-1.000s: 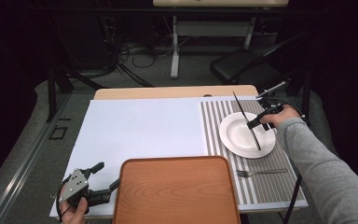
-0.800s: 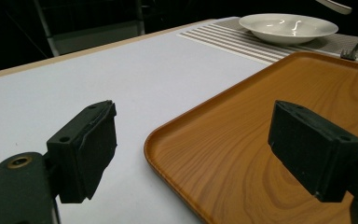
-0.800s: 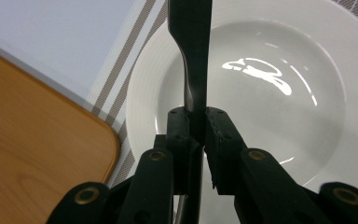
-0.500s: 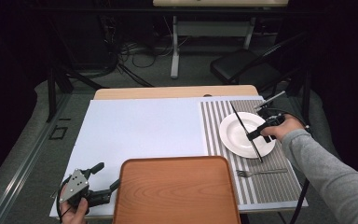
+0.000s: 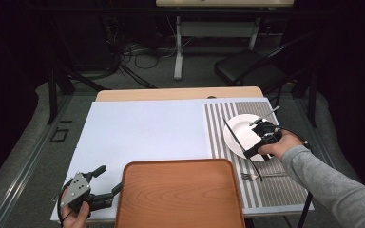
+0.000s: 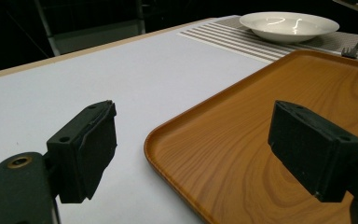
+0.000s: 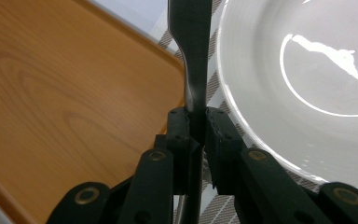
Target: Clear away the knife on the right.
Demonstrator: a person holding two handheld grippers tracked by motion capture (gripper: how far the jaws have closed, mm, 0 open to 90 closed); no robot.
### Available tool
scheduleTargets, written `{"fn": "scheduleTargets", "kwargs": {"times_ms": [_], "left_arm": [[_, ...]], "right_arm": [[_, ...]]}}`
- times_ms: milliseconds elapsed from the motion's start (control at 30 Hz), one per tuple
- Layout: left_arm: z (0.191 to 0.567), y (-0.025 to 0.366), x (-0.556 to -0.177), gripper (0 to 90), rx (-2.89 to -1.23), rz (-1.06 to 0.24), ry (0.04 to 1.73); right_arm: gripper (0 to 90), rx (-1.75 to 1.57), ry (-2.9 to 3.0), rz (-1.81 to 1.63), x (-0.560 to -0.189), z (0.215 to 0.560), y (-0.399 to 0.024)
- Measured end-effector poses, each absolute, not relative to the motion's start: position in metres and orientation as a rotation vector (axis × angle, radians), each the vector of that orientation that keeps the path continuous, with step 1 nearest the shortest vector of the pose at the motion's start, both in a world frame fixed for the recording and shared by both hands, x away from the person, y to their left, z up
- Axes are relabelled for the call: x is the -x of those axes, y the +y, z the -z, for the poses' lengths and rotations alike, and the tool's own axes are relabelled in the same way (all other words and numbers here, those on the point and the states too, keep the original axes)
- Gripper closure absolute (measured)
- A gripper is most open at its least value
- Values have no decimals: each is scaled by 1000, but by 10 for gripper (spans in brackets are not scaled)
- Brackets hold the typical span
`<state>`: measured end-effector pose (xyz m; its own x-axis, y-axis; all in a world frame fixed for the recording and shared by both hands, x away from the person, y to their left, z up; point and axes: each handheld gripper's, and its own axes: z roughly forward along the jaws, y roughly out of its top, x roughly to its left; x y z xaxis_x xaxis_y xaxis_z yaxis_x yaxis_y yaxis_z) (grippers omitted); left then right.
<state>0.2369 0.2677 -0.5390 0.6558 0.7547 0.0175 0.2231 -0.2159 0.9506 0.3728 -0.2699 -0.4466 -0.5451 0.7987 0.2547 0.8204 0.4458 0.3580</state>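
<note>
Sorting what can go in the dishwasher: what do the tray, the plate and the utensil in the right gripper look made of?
Tray: wood or wood-look laminate; brown grain lines, satin sheen. Plate: likely glazed ceramic; white, with glossy highlights. Utensil held by the right gripper: probably metal; thin, dark and smooth, though which kind of utensil is unclear.

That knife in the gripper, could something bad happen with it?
Maybe. The right gripper pinches the knife on a narrow part of it, so it might twist or slip out. Its long end hangs right beside the white plate and could knock it. The fork lies just below and might get bumped too.
</note>
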Motion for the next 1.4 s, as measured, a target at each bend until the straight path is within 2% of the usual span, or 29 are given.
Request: {"fn": "scheduleTargets", "kwargs": {"times_ms": [633,700,800,867,900,1133,1400], "left_arm": [[539,269,-235,157,-1760,-603,793],[539,269,-235,156,-1753,-606,795],[538,269,-234,157,-1756,-608,793],[538,269,-234,156,-1757,-609,791],[538,269,-234,157,-1757,-609,790],[538,269,-233,156,-1759,-610,794],[538,269,-233,157,-1758,-613,791]], "right_arm": [[805,1321,-2623,593,-335,461,-223],[805,1178,-2707,602,-338,466,-222],[805,1241,-2651,648,-328,471,-212],[805,1170,-2672,475,-327,466,-209],[805,1190,-2651,586,-323,472,-205],[805,1161,-2618,630,-310,490,-193],[804,1101,-2613,510,-303,498,-187]]}}
